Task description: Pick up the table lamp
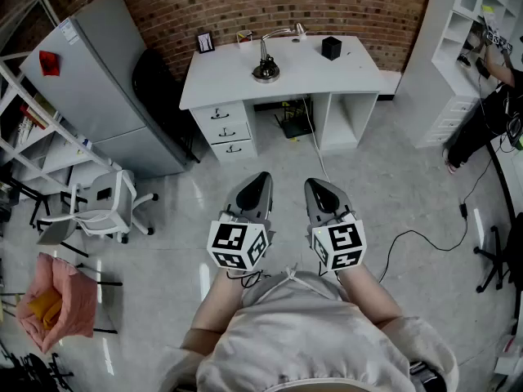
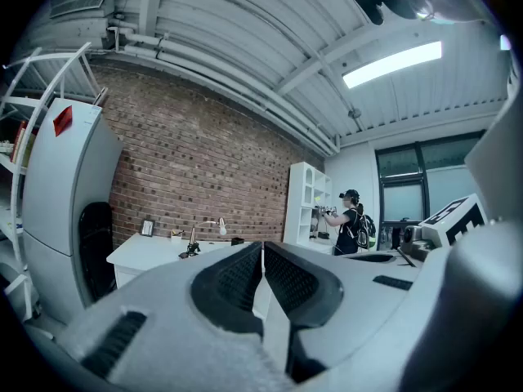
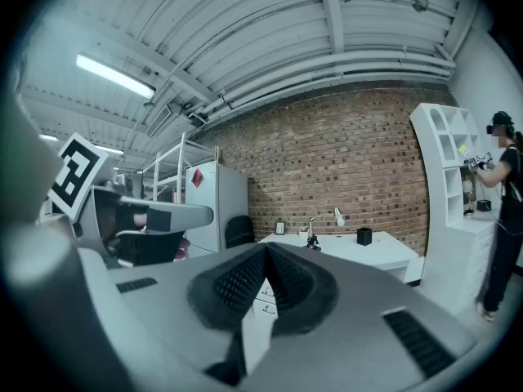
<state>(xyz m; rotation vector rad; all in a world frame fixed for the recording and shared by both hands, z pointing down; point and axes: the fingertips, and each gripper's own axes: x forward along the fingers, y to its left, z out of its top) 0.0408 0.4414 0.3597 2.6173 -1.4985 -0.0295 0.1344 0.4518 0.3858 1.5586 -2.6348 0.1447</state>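
Overhead only, the white chair (image 1: 102, 207) shows; table lamp (image 1: 268, 60) shows everywhere.

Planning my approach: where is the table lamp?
In the head view, the silver gooseneck table lamp stands centrally on the white desk, between the small picture frame on its left and the black box on its right.
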